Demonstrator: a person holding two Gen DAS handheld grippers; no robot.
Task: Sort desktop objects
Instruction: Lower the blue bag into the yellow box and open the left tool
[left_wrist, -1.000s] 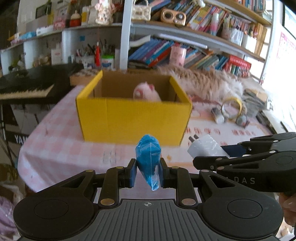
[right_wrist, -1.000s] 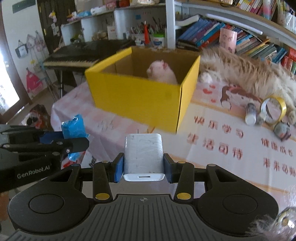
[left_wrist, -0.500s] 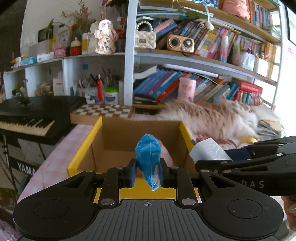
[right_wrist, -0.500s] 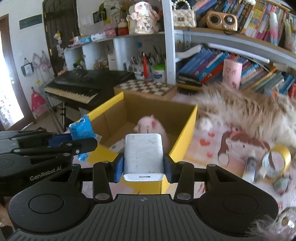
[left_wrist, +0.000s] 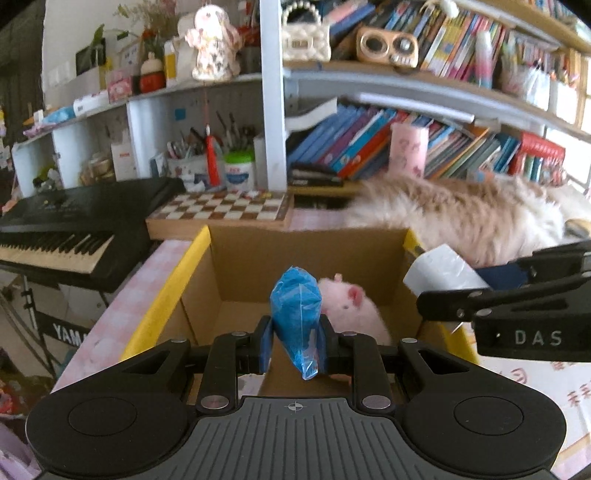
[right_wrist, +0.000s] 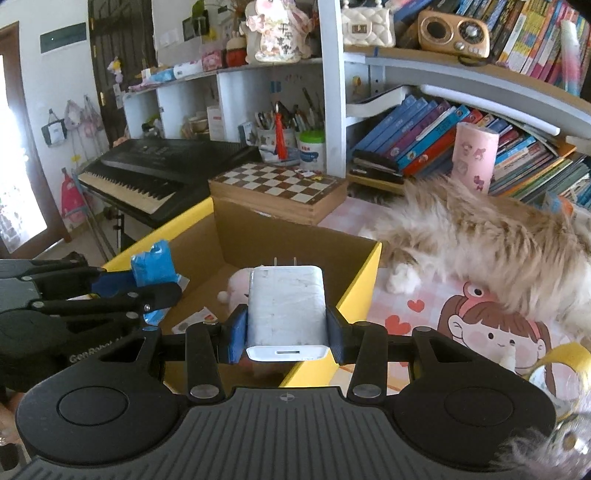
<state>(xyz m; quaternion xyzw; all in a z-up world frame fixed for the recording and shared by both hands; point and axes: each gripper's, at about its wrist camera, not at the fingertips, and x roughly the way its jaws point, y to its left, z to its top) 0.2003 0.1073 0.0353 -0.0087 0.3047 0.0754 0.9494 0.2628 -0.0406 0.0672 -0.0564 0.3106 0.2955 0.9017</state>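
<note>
Over the yellow box at frame centre, the left claw pinches a blue bag and the right claw clamps a white charger, both probably held there for dropping beside the pink toy.

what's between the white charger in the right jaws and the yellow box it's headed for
Nothing visible blocks it. The white charger, clamped in the right gripper, hangs over the open top of the yellow box. Inside, a pink plush toy lies below it on the box floor, with bare floor beside it.
</note>
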